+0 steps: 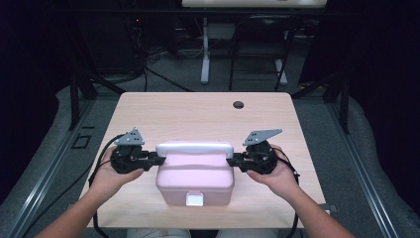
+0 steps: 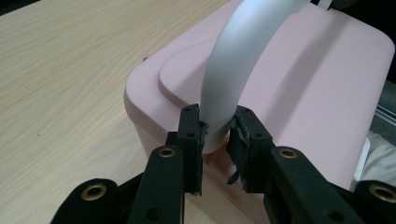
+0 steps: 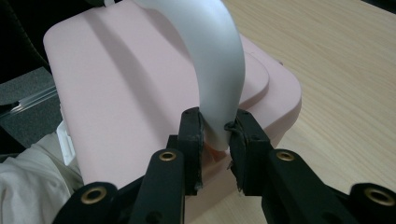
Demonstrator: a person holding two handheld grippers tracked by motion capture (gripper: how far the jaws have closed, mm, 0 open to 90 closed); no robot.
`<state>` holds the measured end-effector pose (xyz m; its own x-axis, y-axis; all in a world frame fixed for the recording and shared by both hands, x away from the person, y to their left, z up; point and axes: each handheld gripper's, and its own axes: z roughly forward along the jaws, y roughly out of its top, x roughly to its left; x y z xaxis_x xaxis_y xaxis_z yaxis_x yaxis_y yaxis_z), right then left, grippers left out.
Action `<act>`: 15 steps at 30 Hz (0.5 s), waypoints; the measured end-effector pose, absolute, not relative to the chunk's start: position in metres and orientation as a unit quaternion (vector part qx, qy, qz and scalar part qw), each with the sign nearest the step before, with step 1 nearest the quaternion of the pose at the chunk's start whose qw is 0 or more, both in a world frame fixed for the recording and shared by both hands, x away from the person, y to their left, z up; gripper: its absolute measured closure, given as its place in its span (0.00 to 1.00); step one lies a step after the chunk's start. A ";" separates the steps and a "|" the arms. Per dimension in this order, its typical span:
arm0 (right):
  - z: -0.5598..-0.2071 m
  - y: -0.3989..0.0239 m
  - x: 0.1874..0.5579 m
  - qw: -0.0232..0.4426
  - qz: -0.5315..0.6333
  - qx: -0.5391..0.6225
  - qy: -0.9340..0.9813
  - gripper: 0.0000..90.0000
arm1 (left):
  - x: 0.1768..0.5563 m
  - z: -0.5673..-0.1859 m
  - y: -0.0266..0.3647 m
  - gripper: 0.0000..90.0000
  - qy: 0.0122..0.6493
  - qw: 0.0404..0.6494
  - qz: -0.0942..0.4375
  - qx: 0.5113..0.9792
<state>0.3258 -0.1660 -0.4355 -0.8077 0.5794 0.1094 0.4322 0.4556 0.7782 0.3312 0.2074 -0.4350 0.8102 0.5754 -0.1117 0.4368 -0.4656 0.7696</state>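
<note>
Box: pink plastic lidded box (image 1: 195, 179) at near middle of pale wooden table (image 1: 198, 111)
Handle: white arched plastic handle (image 1: 194, 148) raised over lid
Left gripper (image 1: 159, 159): clamped on handle's left foot
Right gripper (image 1: 231, 161): clamped on handle's right foot

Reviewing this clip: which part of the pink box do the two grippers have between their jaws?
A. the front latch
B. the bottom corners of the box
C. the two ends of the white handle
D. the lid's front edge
C: the left gripper and the right gripper each clamp one end of the handle, which arches over the box.
</note>
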 end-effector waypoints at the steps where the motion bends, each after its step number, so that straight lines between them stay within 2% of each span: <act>1: -0.435 -0.166 0.325 0.085 0.428 0.298 0.849 0.83 | 0.330 -0.435 0.208 0.83 0.297 0.423 0.080 0.852; 15: -0.433 -0.167 0.323 0.071 0.432 0.299 0.848 0.83 | 0.329 -0.428 0.208 0.83 0.297 0.416 0.071 0.856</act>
